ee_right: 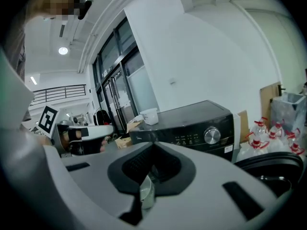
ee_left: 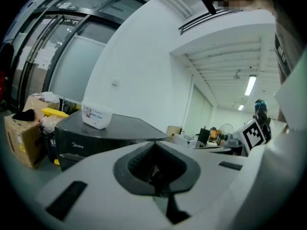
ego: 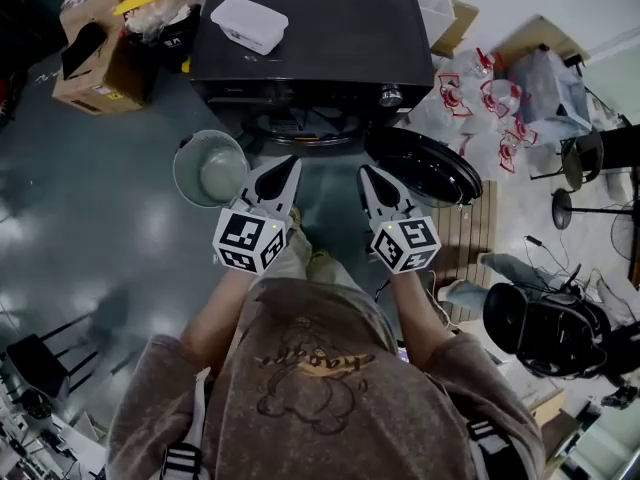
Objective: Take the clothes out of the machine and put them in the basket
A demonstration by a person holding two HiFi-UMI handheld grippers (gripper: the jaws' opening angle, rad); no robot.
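Washing machine [ego: 310,28]: one, black, standing on the floor at the top of the head view. Its round door [ego: 425,163] hangs open at the front right corner.
Basket [ego: 220,173]: one, round, grey-green, nothing in it, on the floor at the machine's front left corner.
Clothes: none can be made out. The drum mouth is a dark opening below the machine's front edge.
Claws: two.
- Left claw [ego: 283,168]: jaws together, nothing held. The tip is just right of the basket rim and points at the drum mouth.
- Right claw [ego: 368,176]: jaws together, nothing held. It lies beside the left one, with the door just to its right.

White box [ego: 250,23]: one, on the machine's top.
Cardboard box [ego: 95,63]: one, on the floor to the left of the machine.
Bottles [ego: 480,93]: several, with red caps, on the floor to the right of the machine.
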